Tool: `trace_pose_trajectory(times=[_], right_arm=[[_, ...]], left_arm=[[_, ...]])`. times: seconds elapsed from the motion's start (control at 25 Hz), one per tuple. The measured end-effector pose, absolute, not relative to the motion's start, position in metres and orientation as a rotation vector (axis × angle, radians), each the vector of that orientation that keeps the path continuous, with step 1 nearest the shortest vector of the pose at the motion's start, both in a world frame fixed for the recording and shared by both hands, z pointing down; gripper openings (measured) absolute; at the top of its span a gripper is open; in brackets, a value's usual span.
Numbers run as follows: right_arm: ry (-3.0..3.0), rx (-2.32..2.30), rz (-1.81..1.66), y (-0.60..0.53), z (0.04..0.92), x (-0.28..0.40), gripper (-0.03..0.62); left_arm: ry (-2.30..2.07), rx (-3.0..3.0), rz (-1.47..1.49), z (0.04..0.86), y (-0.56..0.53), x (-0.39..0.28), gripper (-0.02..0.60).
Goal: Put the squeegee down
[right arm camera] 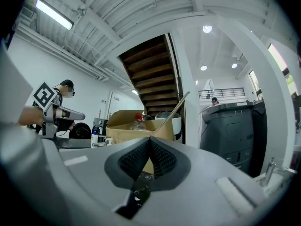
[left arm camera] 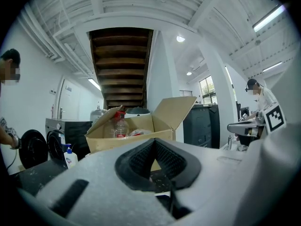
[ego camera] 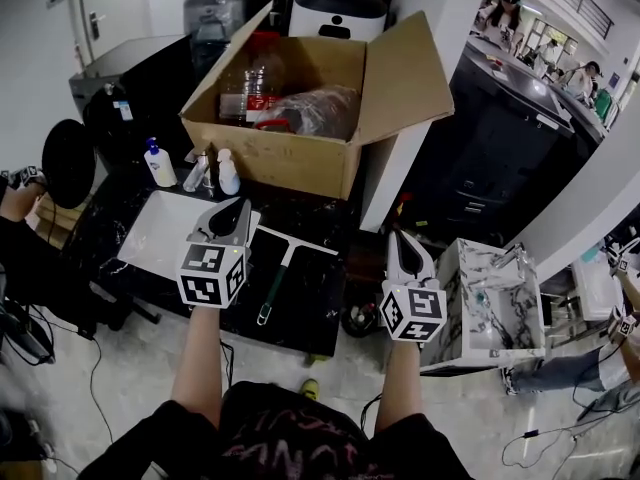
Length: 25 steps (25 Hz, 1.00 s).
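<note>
The squeegee (ego camera: 277, 286) lies flat on the dark marble table (ego camera: 315, 313); its thin blade points away from me and its dark green handle runs toward the table's front edge. My left gripper (ego camera: 243, 206) hovers just left of the blade, level and shut, with nothing in it. My right gripper (ego camera: 398, 236) is off to the right of the table, also shut and empty. In the left gripper view the left gripper (left arm camera: 153, 142) has its jaws together at the tips. In the right gripper view the right gripper (right arm camera: 149, 140) looks the same. The squeegee shows in neither gripper view.
An open cardboard box (ego camera: 300, 158) with bottles inside stands at the table's back. A white tray (ego camera: 160, 233) and small pump bottles (ego camera: 158, 163) sit at the left. A marble-patterned block (ego camera: 490, 298) stands at the right, with a dark cabinet (ego camera: 510, 138) behind it. People stand at both sides.
</note>
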State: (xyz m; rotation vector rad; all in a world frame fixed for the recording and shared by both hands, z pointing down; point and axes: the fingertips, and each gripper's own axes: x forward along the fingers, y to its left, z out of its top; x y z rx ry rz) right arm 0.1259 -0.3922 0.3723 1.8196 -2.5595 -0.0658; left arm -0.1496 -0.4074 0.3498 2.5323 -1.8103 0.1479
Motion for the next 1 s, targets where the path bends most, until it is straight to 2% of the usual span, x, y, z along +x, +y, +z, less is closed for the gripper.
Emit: trace_pose_trajectory(times=[1.0], right_arm=[[-2.539, 1.857, -0.056, -0.379, 0.369, 0.129, 0.009]], left_arm=[[-1.773, 2.561, 0.133, 0.344, -0.390, -0.154, 0.003]])
